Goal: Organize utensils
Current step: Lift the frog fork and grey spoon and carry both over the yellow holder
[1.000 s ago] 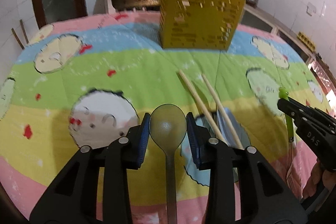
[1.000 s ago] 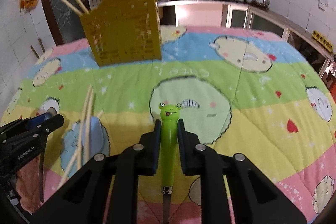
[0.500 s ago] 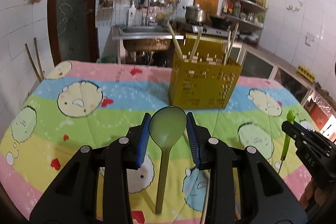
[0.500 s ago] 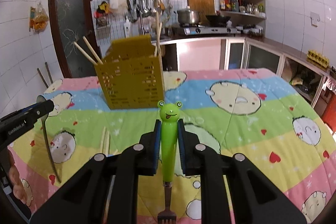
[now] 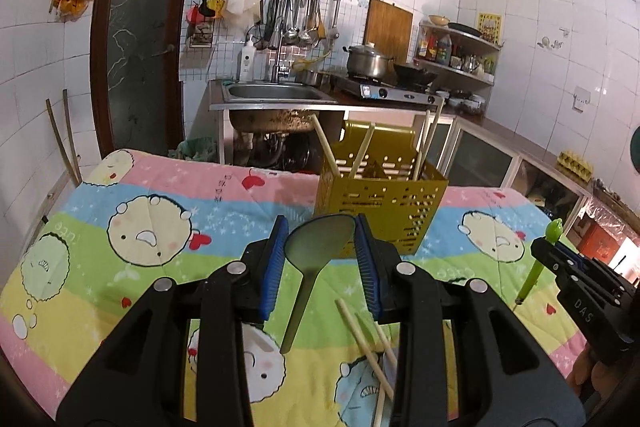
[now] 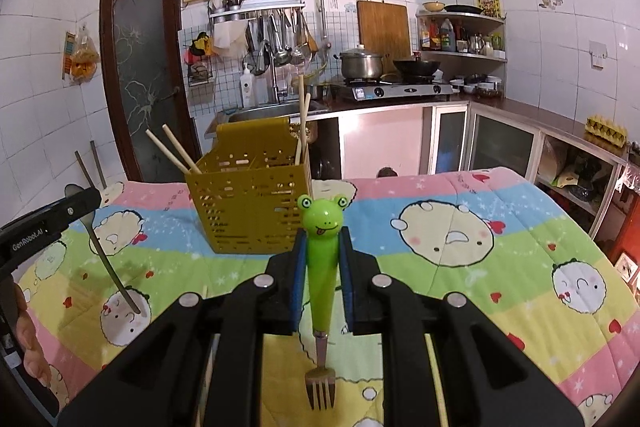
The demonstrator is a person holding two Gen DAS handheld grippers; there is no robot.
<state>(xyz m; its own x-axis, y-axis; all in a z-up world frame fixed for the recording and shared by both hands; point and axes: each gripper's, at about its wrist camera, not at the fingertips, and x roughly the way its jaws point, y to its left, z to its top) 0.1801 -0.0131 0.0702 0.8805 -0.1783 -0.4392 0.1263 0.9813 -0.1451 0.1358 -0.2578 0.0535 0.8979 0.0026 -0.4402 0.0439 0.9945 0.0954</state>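
Left gripper point(image 5: 320, 259) clamps a spoon point(image 5: 318, 243) by its bowl; right gripper point(image 6: 322, 267) clamps a frog-handled fork point(image 6: 321, 251). Both hang above the table, short of the yellow holder point(image 6: 256, 203); lower each in vertically, clear of its 4 chopsticks

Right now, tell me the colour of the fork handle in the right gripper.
Bright green, frog-faced fork handle; clearest in the right wrist view.

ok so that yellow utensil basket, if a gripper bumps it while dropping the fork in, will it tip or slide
The yellow basket is tall, thin-walled and perforated, so probably light and easy to shove. It stands on a soft quilt, which may grip it, so it may tip rather than slide. The chopsticks leaning out of it add little weight.
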